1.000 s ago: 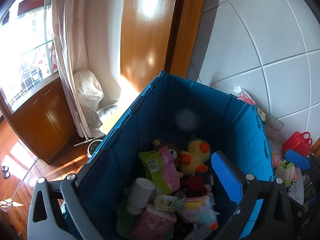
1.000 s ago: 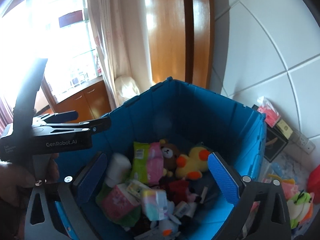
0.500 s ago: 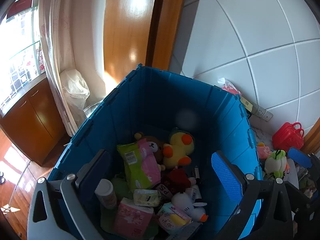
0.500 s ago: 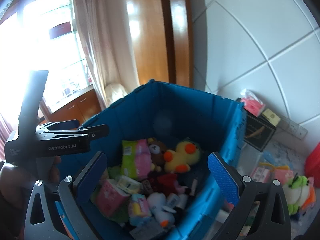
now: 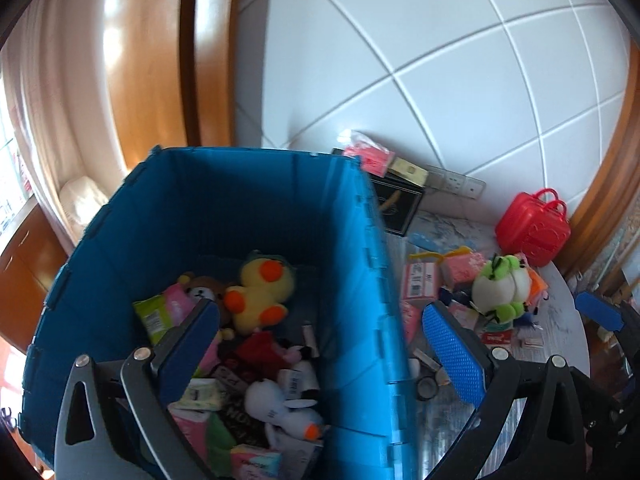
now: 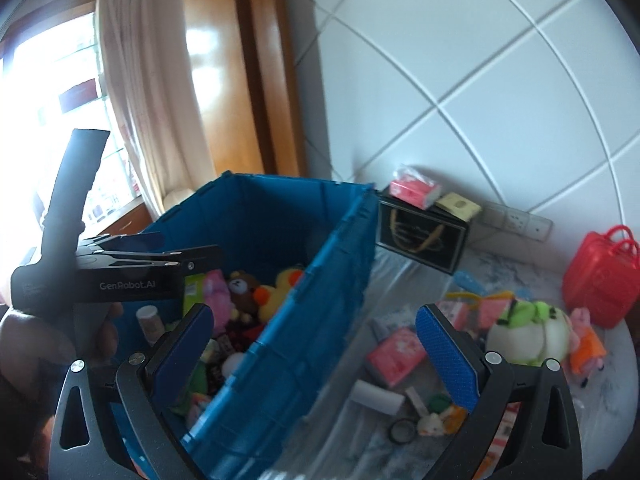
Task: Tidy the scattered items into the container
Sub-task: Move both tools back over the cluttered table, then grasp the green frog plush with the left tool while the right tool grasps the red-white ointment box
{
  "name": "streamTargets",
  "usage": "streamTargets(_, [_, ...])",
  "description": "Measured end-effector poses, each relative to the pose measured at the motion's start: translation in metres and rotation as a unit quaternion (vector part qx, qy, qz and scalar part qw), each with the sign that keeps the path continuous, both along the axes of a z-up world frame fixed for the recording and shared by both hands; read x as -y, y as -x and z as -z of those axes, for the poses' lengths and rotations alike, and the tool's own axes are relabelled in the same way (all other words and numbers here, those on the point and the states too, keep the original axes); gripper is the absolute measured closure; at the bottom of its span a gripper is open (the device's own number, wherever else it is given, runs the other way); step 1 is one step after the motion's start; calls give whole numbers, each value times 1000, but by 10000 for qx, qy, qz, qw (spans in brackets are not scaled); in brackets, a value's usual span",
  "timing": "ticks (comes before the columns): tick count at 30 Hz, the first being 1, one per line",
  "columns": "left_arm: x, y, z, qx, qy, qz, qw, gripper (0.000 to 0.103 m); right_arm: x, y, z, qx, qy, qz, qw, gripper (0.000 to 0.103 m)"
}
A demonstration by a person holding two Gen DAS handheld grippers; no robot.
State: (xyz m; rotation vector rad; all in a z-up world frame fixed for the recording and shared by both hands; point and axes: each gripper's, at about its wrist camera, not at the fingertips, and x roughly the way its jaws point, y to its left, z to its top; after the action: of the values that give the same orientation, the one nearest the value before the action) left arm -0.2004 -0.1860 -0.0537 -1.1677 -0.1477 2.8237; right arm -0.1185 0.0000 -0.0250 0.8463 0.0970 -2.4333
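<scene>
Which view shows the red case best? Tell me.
The right wrist view: the red case stands large and unblocked at the table's back, both handles clear. The left wrist view shows it whole too, but smaller, near the edge.

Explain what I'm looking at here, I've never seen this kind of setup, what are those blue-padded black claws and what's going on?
There is no robot here: a person holds a two-finger clamp tool in each hand, and each tool carries a wide-angle camera looking along its fingers. One picture comes from the left gripper, the other from the right gripper. Both stand open and hold nothing.

In the right view you also see the left tool from the side, gripped by the person's hand.

The deep blue plastic crate already holds toys, among them a yellow plush duck and a white plush toy.

Beside the crate, on the pale marbled tabletop, things still lie scattered: a green and white plush frog, a pink packet and a red plastic carry case.
</scene>
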Motion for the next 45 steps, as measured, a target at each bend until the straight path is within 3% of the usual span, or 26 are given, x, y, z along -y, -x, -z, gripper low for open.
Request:
streamTargets(6, [-71,-1,3,131,86,337,9993,0,-90,4,11,112,-24,563,9983,0])
streamTargets(12, [-143,1,23,277,258,673,9970,0,-174,7,48,437,-156,1197,9917,0])
streamTargets(20, [-228,27,62,507,320,1156,9915,0,-284,19,125,1136,-497,2266,9661,0])
streamTargets(25, [-274,57,92,660,262,1466,9866,0,-318,27,172,1439,-665,2649,9511,0])
streamTargets(31, [-316,102,129,792,495,1683,9813,0,-345,34,227,1878,-768,2965,9332,0])
streamTargets(38, [-344,173,176,979,111,1836,9781,0,-362,42,259,2131,-873,3147,9208,0])
streamTargets(41, [-356,199,199,1266,-130,1991,9717,0,-366,42,267,2210,-919,3161,9180,1])
streamTargets(45, [-367,215,223,1406,-134,1990,9698,0,-371,41,280,2337,-973,3203,9129,1])
